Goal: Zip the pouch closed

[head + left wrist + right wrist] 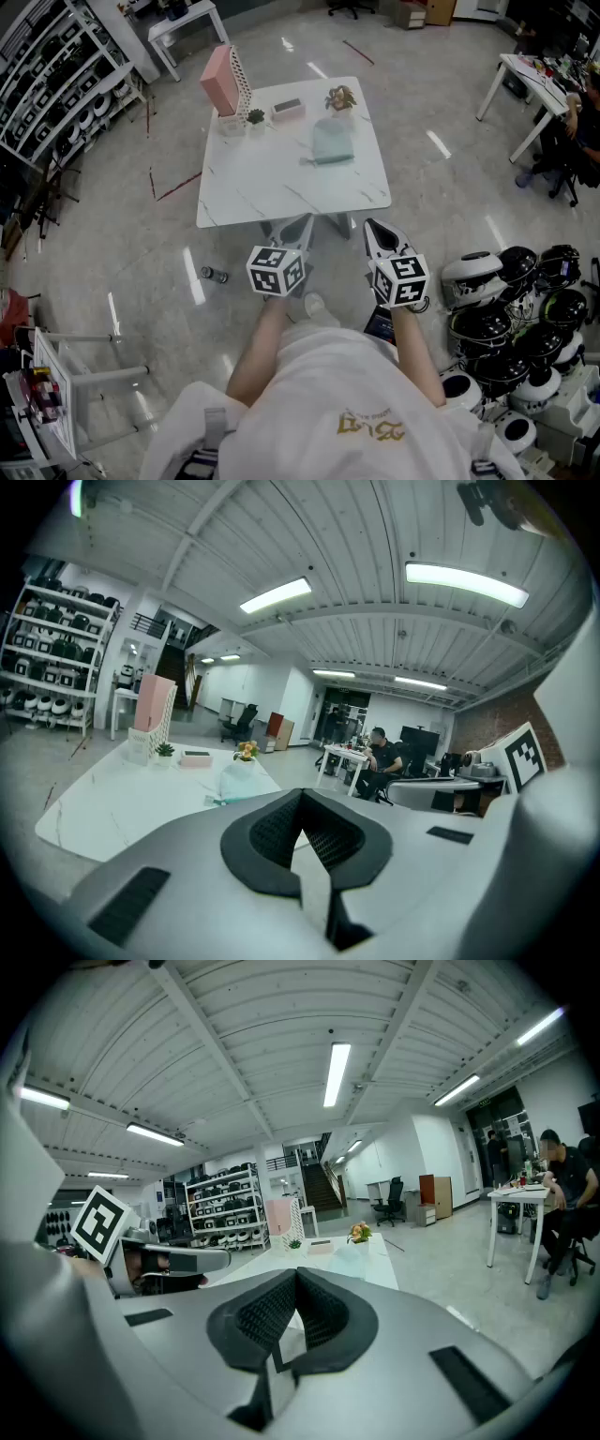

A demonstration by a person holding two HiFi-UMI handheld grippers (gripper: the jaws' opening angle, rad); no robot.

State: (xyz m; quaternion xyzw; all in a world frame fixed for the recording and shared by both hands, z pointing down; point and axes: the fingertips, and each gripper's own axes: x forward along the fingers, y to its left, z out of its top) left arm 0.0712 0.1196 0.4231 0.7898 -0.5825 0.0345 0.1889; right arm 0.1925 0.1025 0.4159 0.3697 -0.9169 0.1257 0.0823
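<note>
A pale teal pouch (pixel 332 142) lies flat on the right part of the white marble table (pixel 253 192). It also shows far ahead as the pouch (pixel 240 786) in the left gripper view and as the pouch (pixel 349 1260) in the right gripper view. My left gripper (pixel 300 228) and right gripper (pixel 376 231) hover side by side before the table's near edge, well short of the pouch. Both are shut with nothing between the jaws. The pouch's zipper is too small to make out.
On the table's far side stand a pink box (pixel 221 80), a small plant (pixel 255 117), a flat pink case (pixel 288 110) and a flower pot (pixel 340 97). Helmets (pixel 525 309) pile at the right, shelving (pixel 56 75) stands at the left, and a can (pixel 214 275) lies on the floor.
</note>
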